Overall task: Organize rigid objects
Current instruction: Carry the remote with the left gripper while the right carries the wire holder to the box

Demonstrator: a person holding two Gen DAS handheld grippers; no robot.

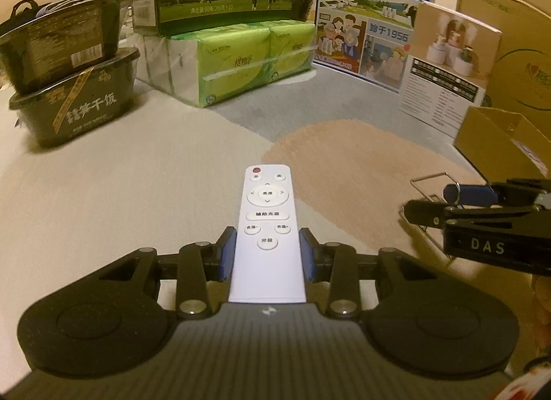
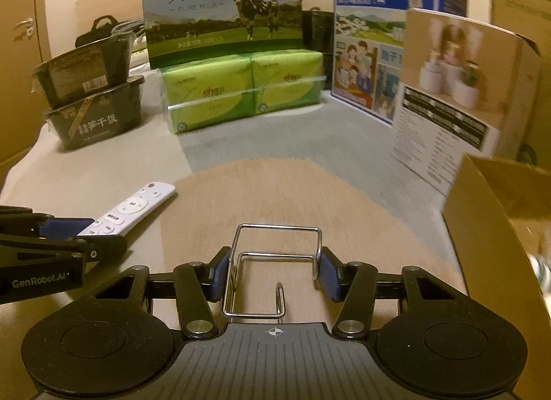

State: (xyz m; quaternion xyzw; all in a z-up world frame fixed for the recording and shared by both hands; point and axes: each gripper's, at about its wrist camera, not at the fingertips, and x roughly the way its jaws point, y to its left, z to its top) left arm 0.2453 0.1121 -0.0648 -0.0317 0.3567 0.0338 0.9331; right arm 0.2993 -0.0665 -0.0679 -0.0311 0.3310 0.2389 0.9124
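Behind the orange patch of the mat [image 2: 275,193], milk cartons [image 2: 224,10] are stacked on green tissue packs [image 2: 241,90]; an open cardboard box [image 2: 499,227] stands at its right. Over the patch, a wire rack [image 2: 275,262] is pinched in the right gripper [image 2: 273,274], and left of it a white remote [image 1: 268,227] is clamped in the left gripper [image 1: 268,257]. The thin wire could slip or twist between the pads, and the remote could pivot, being held near its rear.
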